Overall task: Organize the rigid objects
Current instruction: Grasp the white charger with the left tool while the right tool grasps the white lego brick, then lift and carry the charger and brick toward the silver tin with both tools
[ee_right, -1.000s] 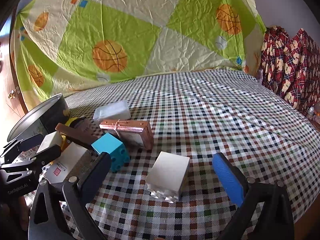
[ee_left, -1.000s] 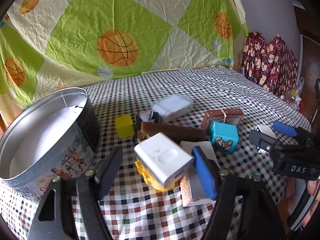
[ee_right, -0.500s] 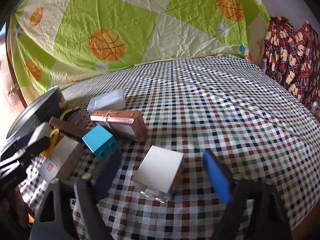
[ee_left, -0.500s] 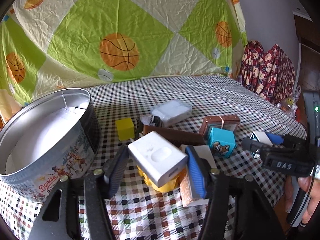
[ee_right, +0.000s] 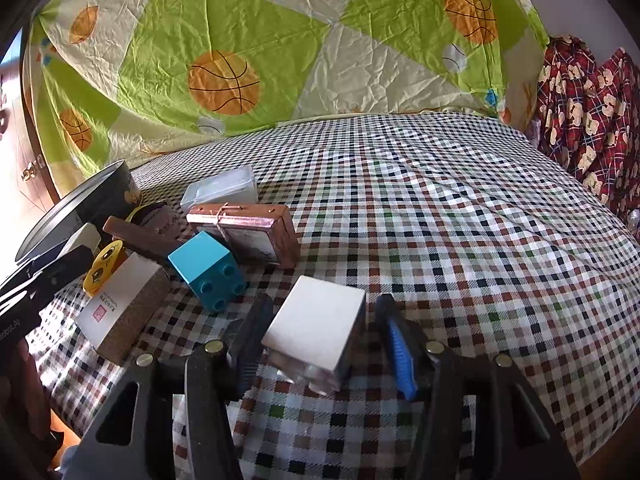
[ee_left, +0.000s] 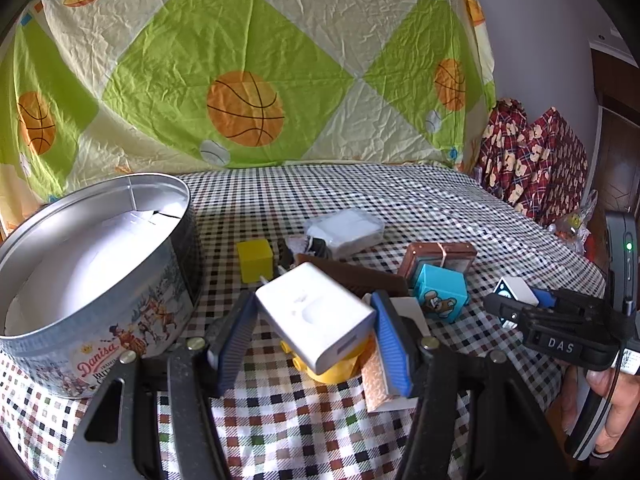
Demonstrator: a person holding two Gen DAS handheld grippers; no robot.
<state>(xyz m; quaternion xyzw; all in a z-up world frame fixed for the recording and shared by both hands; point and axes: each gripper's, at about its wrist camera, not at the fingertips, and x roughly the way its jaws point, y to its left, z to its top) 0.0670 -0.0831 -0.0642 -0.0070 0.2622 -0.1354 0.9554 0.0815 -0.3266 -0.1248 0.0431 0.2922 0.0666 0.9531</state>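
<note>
My left gripper is shut on a white charger block, both pads pressing its sides, just above a yellow toy. My right gripper has its jaws closing around a white cube that rests on the checked cloth. The left pad is at the cube's corner, and a thin gap still shows on the right side. In the left wrist view the right gripper shows at the far right with that cube between its fingers. A round open biscuit tin stands at the left.
Clustered between the grippers lie a teal toy brick, a copper-coloured box, a brown bar, a yellow cube, a clear plastic case and a white-topped cork box. A person's hand holds the right tool.
Both pairs of jaws have drawn in: the left pads came from wide apart onto the charger, and the right pads narrowed around the white cube. Neither hand has travelled much.
</note>
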